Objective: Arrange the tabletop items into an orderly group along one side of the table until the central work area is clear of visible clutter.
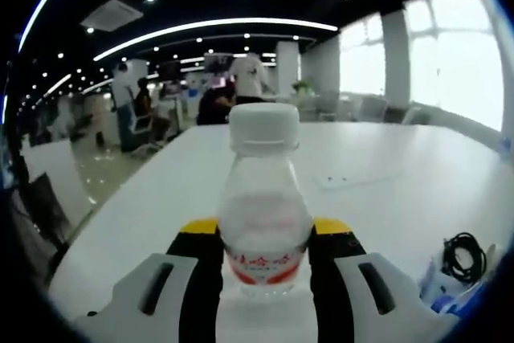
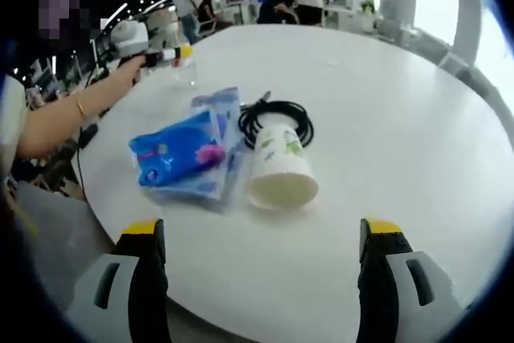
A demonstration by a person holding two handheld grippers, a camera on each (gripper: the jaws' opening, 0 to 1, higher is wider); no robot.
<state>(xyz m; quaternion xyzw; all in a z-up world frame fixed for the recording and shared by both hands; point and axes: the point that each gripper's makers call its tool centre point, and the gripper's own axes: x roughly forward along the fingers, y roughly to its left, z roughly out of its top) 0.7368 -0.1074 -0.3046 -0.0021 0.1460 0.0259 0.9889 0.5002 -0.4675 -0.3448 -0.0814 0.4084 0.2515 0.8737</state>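
A clear water bottle point(image 1: 263, 198) with a white cap and red label stands upright on the white table point(image 1: 385, 174). My left gripper point(image 1: 265, 227) is shut on the bottle, its yellow-tipped jaws pressing each side. In the right gripper view, the left gripper point(image 2: 163, 56) and the bottle point(image 2: 185, 74) sit at the table's far left edge, held by a person's hand. My right gripper point(image 2: 262, 230) is open and holds nothing. Beyond it a white paper cup point(image 2: 281, 170) lies on its side, beside a blue packet point(image 2: 181, 157) and a coiled black cable point(image 2: 277, 118).
The round white table point(image 2: 385, 102) stretches bare to the right and far side. The person's arm point(image 2: 72, 114) reaches in along the left edge. In the left gripper view the cable point(image 1: 464, 256) and packet point(image 1: 446, 295) lie low right. People and desks stand beyond.
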